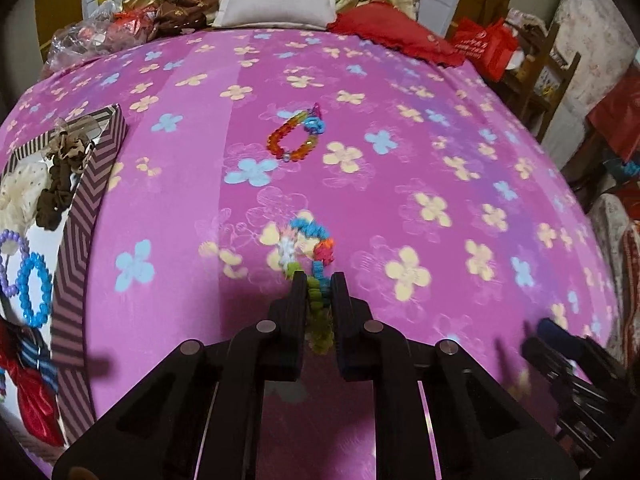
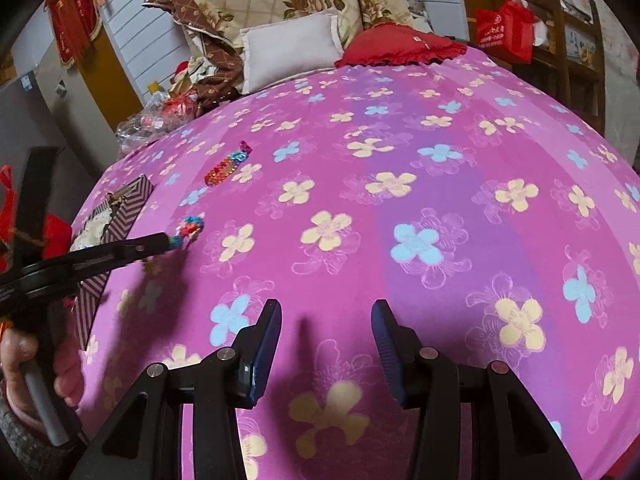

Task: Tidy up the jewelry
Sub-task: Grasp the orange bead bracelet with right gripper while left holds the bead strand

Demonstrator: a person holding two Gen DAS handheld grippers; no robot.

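My left gripper [image 1: 319, 286] is clenched on a multicoloured bracelet [image 1: 310, 248], which dangles blurred just above the pink floral bedspread [image 1: 400, 184]; my right gripper [image 2: 325, 334] stands released, nothing between its fingers; farther off an orange beaded bracelet [image 1: 294, 136] lies on the spread; at the left sits the striped jewelry box [image 1: 76, 236], with a blue bead ring [image 1: 35, 290] inside

Two bracelets [image 1: 293, 136] [image 1: 310, 252] on the bed, one box [image 1: 76, 240]
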